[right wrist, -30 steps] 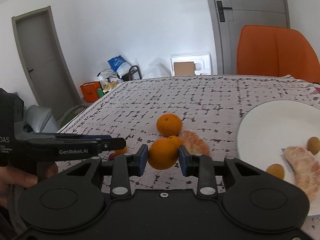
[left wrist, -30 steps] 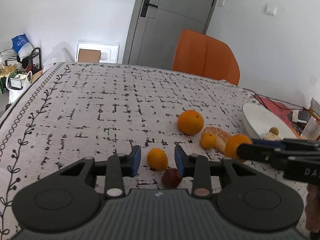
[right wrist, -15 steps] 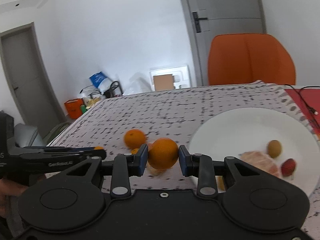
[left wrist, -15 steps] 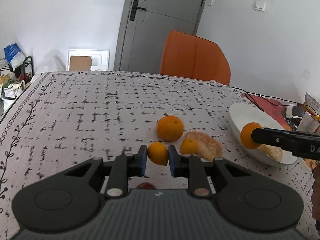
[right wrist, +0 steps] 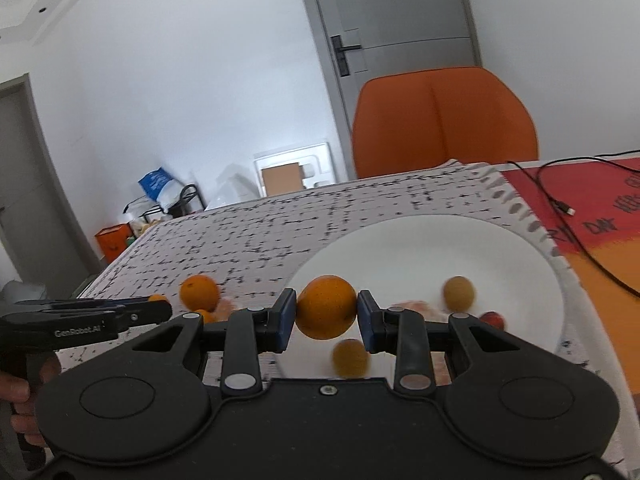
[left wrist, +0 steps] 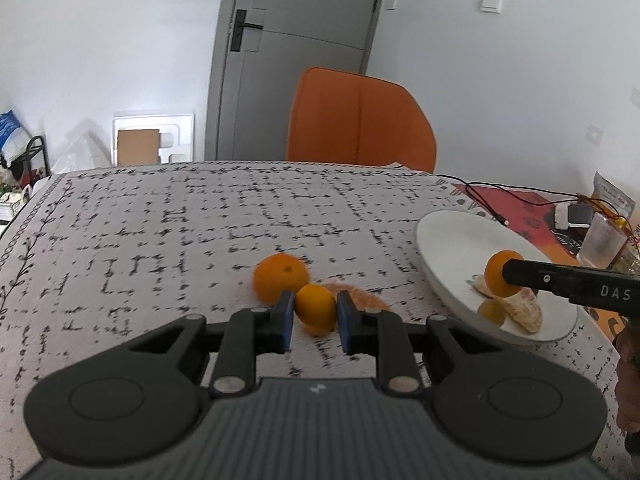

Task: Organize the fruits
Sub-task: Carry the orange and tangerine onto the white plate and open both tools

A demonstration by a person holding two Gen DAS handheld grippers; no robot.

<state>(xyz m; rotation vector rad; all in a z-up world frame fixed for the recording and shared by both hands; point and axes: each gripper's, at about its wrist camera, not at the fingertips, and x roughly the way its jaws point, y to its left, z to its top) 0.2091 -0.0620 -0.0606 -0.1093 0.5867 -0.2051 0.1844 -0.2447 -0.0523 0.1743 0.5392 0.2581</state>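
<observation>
My right gripper [right wrist: 327, 314] clamps an orange [right wrist: 326, 307] above the plate [right wrist: 532, 256]; lower before releasing. Left gripper [left wrist: 313, 313] grasps a small orange [left wrist: 315, 307], surface's plate side; follow.

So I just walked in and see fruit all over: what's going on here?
A person is sorting fruit with two handheld grippers. The right gripper holds an orange above the white plate, where some fruit already lies. The left gripper grips a small orange. A bigger orange sits on the tablecloth.
</observation>
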